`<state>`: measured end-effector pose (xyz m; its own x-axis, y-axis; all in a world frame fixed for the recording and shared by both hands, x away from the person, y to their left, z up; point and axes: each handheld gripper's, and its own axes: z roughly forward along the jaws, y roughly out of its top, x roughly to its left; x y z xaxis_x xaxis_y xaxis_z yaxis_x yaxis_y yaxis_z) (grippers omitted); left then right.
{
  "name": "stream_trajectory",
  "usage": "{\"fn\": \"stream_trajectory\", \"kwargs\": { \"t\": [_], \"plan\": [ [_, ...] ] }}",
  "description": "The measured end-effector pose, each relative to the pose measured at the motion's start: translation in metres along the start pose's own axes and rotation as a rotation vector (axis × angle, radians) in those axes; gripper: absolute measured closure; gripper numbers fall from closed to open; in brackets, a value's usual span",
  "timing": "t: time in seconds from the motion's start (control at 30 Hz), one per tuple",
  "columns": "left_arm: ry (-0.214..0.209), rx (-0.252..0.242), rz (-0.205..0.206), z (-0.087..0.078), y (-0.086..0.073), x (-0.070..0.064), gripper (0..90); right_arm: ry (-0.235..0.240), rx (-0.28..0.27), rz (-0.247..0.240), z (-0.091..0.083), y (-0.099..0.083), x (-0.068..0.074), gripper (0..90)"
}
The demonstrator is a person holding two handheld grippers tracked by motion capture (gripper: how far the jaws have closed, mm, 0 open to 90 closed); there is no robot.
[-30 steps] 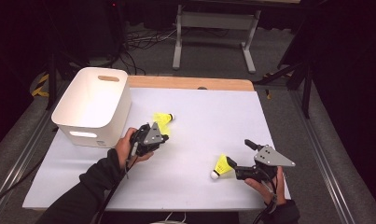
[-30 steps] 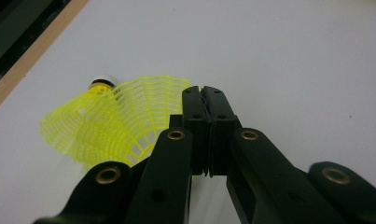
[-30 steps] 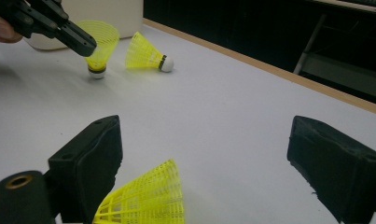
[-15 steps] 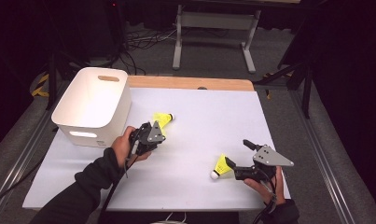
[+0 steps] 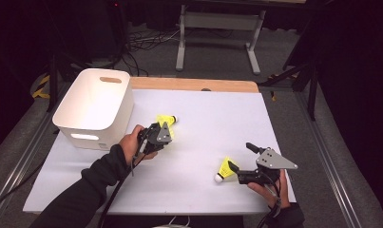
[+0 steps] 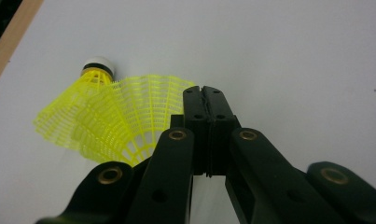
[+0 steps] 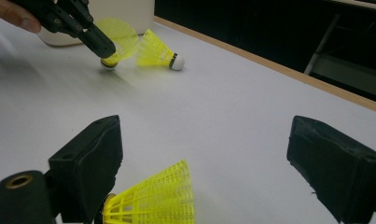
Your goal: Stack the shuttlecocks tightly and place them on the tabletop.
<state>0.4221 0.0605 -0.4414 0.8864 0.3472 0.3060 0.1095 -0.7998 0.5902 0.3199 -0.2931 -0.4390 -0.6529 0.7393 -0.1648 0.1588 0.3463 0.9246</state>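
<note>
White table [image 5: 203, 118] carries a white bin [image 5: 95, 107] at its left-back corner; three yellow shuttlecocks are out on the sheet. Left gripper [image 5: 163, 135] sits just right of the bin, jaws pinched tight on the skirt rim of one shuttle [image 6: 129, 126], a second shuttle [image 7: 158, 52] lying just beside it. Right gripper [image 5: 232, 167] is near the front right edge, jaws wide apart and gripping nothing, third shuttle [image 7: 153, 200] lying between them by its left jaw.
</note>
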Motion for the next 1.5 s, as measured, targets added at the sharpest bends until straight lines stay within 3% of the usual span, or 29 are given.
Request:
{"fn": "stream_trajectory", "kwargs": {
  "t": [0.2, 0.47, 0.9, 1.1, 1.2, 1.3, 1.4, 1.5],
  "plan": [
    [-0.027, 0.030, -0.025, 0.007, 0.005, -0.004, 89.2, 0.010, 0.005, -0.005, 0.000, 0.000, 0.001, 11.4],
    [-0.006, 0.029, -0.075, 0.003, 0.004, -0.018, 88.4, 0.027, 0.015, -0.011, 0.002, -0.001, 0.002, 11.3],
    [-0.069, -0.014, -0.066, 0.013, 0.008, -0.021, 81.2, 0.035, 0.026, -0.011, 0.002, -0.002, 0.002, 11.1],
    [-0.077, -0.033, -0.072, 0.012, 0.008, -0.023, 79.9, 0.035, 0.024, -0.011, 0.002, -0.002, 0.001, 11.0],
    [-0.066, -0.062, -0.074, 0.003, 0.008, -0.021, 75.6, 0.036, 0.025, -0.014, 0.001, -0.002, 0.002, 11.0],
    [-0.045, -0.121, -0.082, -0.012, 0.010, -0.016, 67.7, 0.039, 0.024, -0.015, 0.001, -0.002, 0.001, 11.0],
    [0.013, -0.157, -0.090, -0.024, 0.013, -0.006, 59.3, 0.038, 0.025, -0.019, 0.000, -0.002, 0.002, 11.1],
    [0.002, -0.161, -0.091, -0.020, 0.013, 0.007, 50.0, 0.036, 0.021, -0.017, 0.000, -0.001, 0.001, 11.1]
  ]
}}
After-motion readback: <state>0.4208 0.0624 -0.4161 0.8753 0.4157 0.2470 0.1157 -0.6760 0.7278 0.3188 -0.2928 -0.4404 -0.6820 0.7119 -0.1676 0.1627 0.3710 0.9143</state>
